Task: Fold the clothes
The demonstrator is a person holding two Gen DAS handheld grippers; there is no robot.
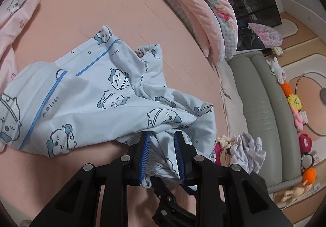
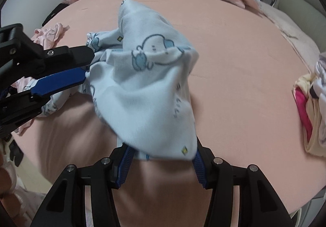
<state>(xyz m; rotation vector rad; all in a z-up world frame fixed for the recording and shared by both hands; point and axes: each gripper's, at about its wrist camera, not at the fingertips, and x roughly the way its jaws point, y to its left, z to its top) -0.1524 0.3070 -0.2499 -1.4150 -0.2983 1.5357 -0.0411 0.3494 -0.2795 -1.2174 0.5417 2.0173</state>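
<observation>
A light blue pajama garment [image 1: 85, 92] printed with cartoon animals and edged in blue piping lies crumpled on the pink bed [image 1: 126, 2]. My left gripper [image 1: 162, 133] is shut on a bunched part of it near the bed's edge, with cloth squeezed between the blue pads. In the right wrist view the same garment [image 2: 146, 84] rises in a hump, and the left gripper [image 2: 88, 65] pinches it from the left. My right gripper [image 2: 162, 155] points steeply down with its jaws wide apart. The garment's lower edge drapes over both fingertips and hides them.
A pink cartoon-print garment [image 1: 20, 7] lies at the far left of the bed [image 2: 244, 64]. A folded pink quilt [image 1: 193, 2] sits at the head. A heap of mixed clothes [image 1: 242, 149] rests at the bed's edge beside a grey-green bench [image 1: 264, 104] lined with plush toys.
</observation>
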